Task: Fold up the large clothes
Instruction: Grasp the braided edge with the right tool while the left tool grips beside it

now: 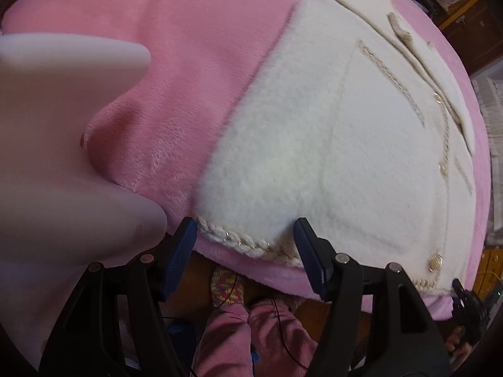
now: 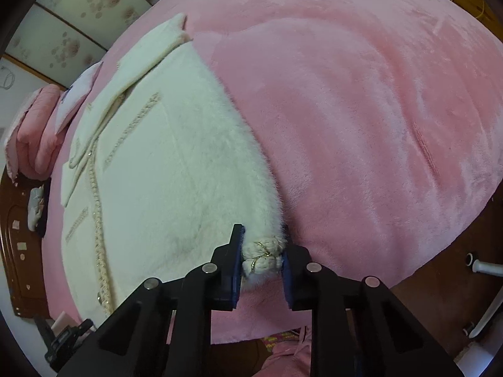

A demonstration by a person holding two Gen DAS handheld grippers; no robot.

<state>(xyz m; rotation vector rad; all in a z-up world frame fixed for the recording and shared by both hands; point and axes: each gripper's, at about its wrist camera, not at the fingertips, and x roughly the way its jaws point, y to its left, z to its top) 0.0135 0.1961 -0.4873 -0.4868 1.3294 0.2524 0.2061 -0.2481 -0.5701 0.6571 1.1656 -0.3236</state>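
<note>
Two corners of the cream coat (image 2: pixel 163 169) matter here, both on its braided hem (image 1: pixel 251 245) at the near edge of the bed (image 2: pixel 361 110). Right claw (image 2: pixel 262 260) pinching the right hem corner, pads pressed on the braid. Left claw (image 1: pixel 245 254) spread wide over the left end of the hem, gripping nothing. Long axis of the coat running away toward the collar. Right view alone showing the pinch; left view alone showing the buttons (image 1: pixel 434 263) and front flap.

A pink plush blanket (image 2: pixel 361 110) covers the bed. Folded pink bedding (image 2: pixel 34 132) sits at nine o'clock, with flower-patterned wardrobe doors (image 2: pixel 78 15) at eleven o'clock.
</note>
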